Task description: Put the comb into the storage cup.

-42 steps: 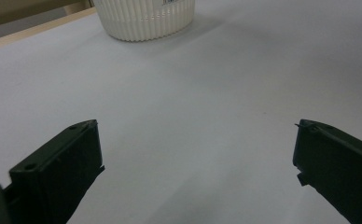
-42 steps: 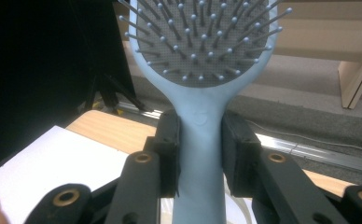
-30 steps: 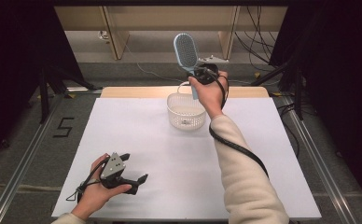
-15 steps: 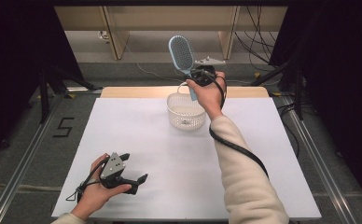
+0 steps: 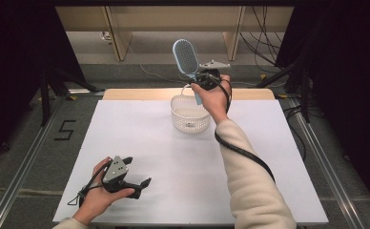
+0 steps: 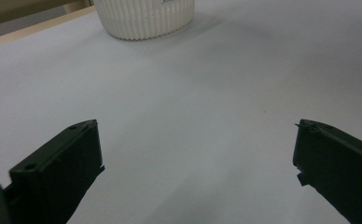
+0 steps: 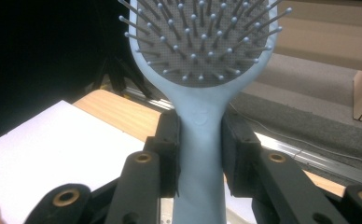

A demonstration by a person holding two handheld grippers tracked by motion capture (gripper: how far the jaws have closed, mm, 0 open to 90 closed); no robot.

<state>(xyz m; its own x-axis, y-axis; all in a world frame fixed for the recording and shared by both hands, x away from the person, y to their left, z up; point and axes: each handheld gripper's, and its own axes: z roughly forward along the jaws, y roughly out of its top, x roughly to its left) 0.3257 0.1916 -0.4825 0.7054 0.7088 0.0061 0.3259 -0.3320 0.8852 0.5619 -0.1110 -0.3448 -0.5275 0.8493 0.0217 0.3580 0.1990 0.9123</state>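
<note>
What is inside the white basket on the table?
In the high view, the white basket holds one small dark spot on its floor; what it is cannot be told. The hairbrush handle, clamped in the right gripper, crosses its far rim and covers part of the inside.

The one mark I can read is a dark numeral "5" (image 5: 65,130) on the grey floor (image 5: 25,143), just left of my white table (image 5: 173,157), near its far left corner. A small dark label inside the basket (image 5: 189,113) is too tiny to read.
</note>
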